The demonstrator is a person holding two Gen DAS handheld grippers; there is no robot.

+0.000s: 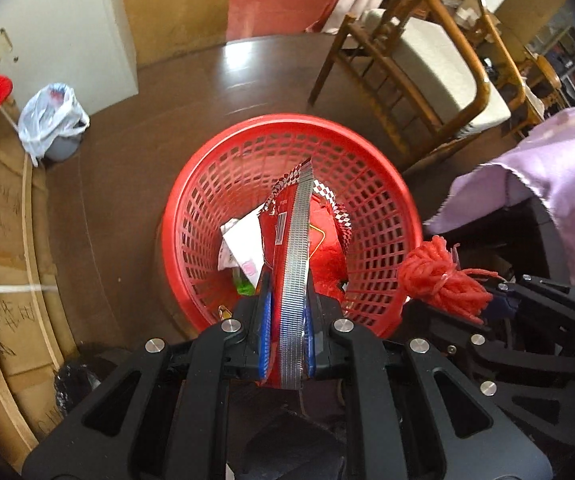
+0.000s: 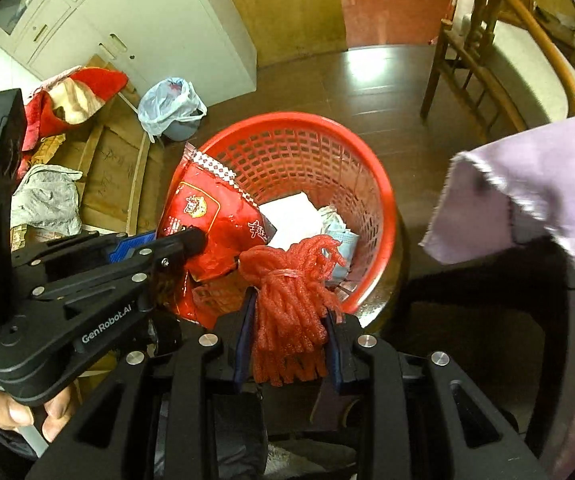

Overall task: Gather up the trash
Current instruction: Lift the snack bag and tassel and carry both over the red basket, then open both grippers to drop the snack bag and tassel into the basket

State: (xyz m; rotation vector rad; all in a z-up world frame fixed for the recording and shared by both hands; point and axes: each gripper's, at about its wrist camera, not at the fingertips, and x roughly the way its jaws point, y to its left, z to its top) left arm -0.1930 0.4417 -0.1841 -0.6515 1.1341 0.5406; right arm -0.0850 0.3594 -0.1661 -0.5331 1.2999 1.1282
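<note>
Brown cardboard sheets (image 1: 11,272) lie flat along the far left of the floor, with a red cloth (image 2: 83,92) heaped on them in the right wrist view. Just beyond stands a small grey bin lined with a white plastic bag (image 1: 51,120), close to the white cabinet (image 2: 135,32).

The left gripper (image 1: 286,320) has its jaws pinching a red snack wrapper (image 1: 293,248), gripped edge-on so its silver crimped seam runs up the middle of the left wrist view. The wrapper hangs over the near-left rim of the red plastic basket (image 1: 367,184), which sits on the dark wooden floor (image 1: 215,92). Inside the basket lie white paper scraps (image 2: 291,216) and a green bit (image 1: 245,286), partly hidden behind the wrapper.

To the right, the right gripper (image 2: 289,344) has its jaws pressed on a bundle of red yarn (image 2: 291,300), tied with a thin clear band. The bundle sits above the basket's near rim and blocks the view of part of its inside.

Further right, a lilac cloth (image 2: 527,192) drapes over something dark, close to the basket's right side. Behind it stands a wooden chair (image 1: 415,76) with a pale cushion.
</note>
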